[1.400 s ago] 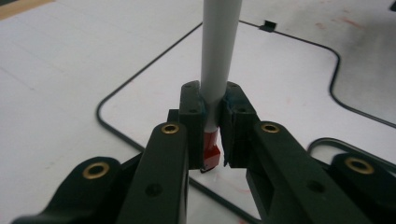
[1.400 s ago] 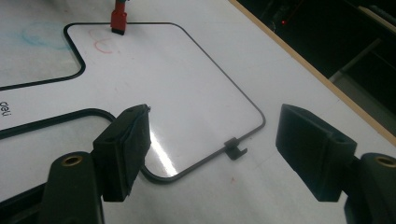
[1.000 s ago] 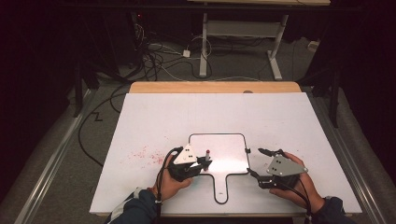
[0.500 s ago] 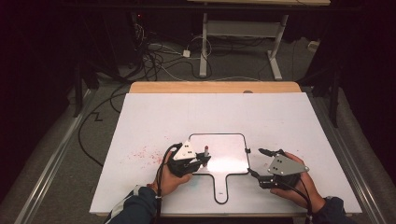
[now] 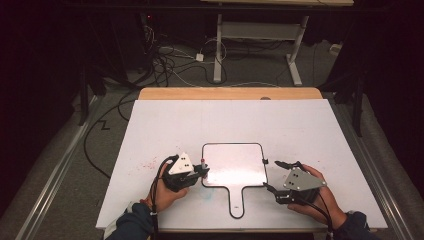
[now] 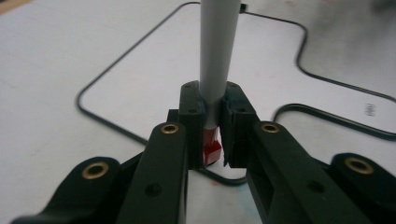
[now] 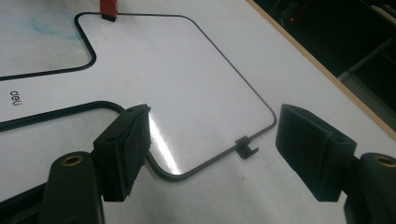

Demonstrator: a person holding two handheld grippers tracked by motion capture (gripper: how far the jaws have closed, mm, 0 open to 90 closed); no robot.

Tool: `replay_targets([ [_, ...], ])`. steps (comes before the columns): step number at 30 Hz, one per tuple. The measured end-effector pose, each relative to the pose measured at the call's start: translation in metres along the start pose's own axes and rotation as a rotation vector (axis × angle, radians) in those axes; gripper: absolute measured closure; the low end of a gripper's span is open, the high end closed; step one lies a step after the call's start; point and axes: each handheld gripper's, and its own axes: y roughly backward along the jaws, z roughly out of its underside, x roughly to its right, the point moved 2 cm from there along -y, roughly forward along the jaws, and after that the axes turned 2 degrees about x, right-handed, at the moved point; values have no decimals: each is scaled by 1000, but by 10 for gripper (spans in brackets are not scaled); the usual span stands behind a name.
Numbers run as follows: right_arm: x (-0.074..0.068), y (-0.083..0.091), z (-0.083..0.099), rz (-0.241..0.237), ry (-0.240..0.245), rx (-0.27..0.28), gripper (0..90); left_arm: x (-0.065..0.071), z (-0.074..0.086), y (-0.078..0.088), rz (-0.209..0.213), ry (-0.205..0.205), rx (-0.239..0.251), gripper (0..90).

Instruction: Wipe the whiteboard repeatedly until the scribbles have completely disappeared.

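Now marker (image 6: 215,56) lengthwise along jaws

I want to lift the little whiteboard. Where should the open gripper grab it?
Grip the handle, the narrow tab at the whiteboard's near edge. It lies flat, so slide the right gripper's fingers in level from the handle's right side, one on top and one under. The wide panel looks too big for them.

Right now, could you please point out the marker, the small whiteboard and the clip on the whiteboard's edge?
marker (image 6: 215,56), left gripper view, on its grey barrel above the tongs.
small whiteboard (image 5: 235,165), high view, on its bare white face.
clip (image 7: 246,148), right gripper view, on the small black tab at the frame.
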Motion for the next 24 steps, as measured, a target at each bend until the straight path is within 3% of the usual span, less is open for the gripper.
replay_targets([
  [6, 0, -1, 1, -7, -4, -2, 271, -8, -3, -10, -9, 36, 24, 789],
  [11, 1, 2, 2, 0, -3, -1, 271, 3, 1, -5, 33, 48, 29, 789],
  [17, 0, 1, 1, -2, -2, -3, 271, 27, -1, -5, 80, -7, 20, 788],
  [24, -1, 0, 0, -2, 2, -2, 271, 32, -13, -25, 110, -23, 25, 789],
])
